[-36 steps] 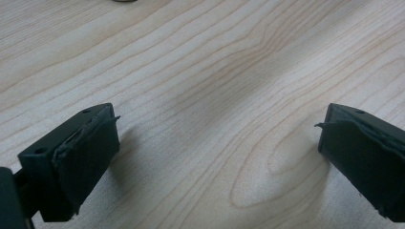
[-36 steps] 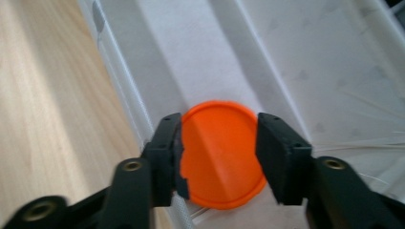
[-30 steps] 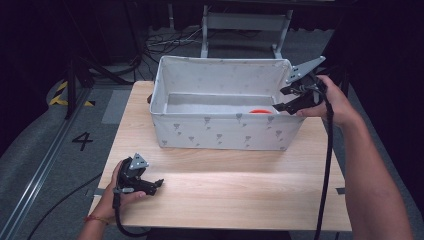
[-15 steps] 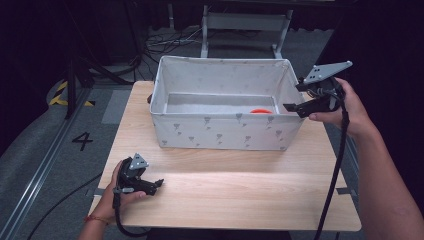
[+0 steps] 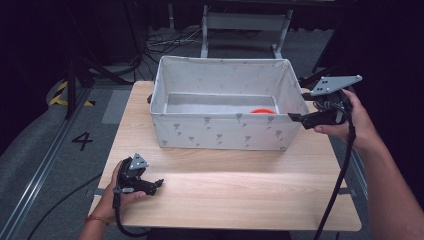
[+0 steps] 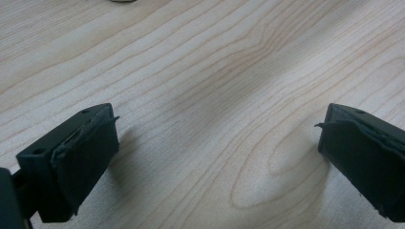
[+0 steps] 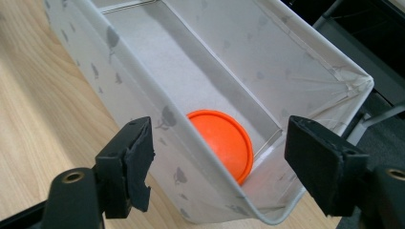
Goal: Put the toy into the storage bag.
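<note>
My right gripper (image 5: 299, 118) has drawn back from over the fabric bin (image 5: 220, 131) to just outside its right end, jaws spread and empty. The orange disc (image 7: 220, 142) lies on the bin floor in the near right corner, so I judge it dropped off, though I can't tell what it is. My left gripper (image 5: 157, 184) stays low over the bench (image 5: 235, 195), jaws spread, holding nothing.

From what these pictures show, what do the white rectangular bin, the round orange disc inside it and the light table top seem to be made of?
The white rectangular bin looks like thin fabric: soft walls, a printed grey pattern, creased corners. The round orange disc seems plastic: smooth, even colour, a matte sheen and a raised rim. The light table top looks like pale wood or wood-look laminate; clear grain lines show, but the pictures cannot settle which.
</note>
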Available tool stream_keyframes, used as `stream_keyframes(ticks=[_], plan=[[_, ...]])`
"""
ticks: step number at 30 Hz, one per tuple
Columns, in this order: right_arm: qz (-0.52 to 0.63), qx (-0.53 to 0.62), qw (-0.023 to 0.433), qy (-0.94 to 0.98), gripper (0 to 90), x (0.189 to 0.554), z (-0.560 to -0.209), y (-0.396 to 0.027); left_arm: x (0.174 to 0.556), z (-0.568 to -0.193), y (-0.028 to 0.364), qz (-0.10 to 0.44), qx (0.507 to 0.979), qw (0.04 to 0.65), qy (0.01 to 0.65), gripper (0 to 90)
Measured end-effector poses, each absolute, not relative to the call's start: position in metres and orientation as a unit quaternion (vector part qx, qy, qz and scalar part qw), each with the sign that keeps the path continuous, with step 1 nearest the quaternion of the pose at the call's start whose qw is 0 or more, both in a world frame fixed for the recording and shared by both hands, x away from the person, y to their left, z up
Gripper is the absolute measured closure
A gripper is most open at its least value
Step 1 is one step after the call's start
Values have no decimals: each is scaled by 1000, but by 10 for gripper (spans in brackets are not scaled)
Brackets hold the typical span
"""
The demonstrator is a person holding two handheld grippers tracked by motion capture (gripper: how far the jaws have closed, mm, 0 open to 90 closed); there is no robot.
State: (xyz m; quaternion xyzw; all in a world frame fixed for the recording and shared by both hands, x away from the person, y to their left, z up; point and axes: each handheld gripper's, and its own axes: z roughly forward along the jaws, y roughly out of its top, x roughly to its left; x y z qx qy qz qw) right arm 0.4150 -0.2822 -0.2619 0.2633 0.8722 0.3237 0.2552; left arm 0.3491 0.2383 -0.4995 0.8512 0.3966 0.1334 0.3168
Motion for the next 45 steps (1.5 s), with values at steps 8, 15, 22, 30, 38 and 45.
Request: stream_keyframes(ticks=[8,15,22,30,38,45], plan=[[300,255,264,880,247,398,-277,-281,349,-500,238,134,851,317,397,3],[291,253,271,882,249,382,-293,-283,349,-500,238,134,851,317,397,3],[284,257,276,882,265,371,-310,-287,349,-500,238,134,851,317,397,3],[273,260,269,886,261,365,-332,-293,349,-500,238,134,851,317,397,3],[256,266,259,892,255,361,-359,-299,349,-500,238,134,851,317,397,3],[242,273,258,895,246,358,-386,-304,349,-500,238,134,851,317,397,3]])
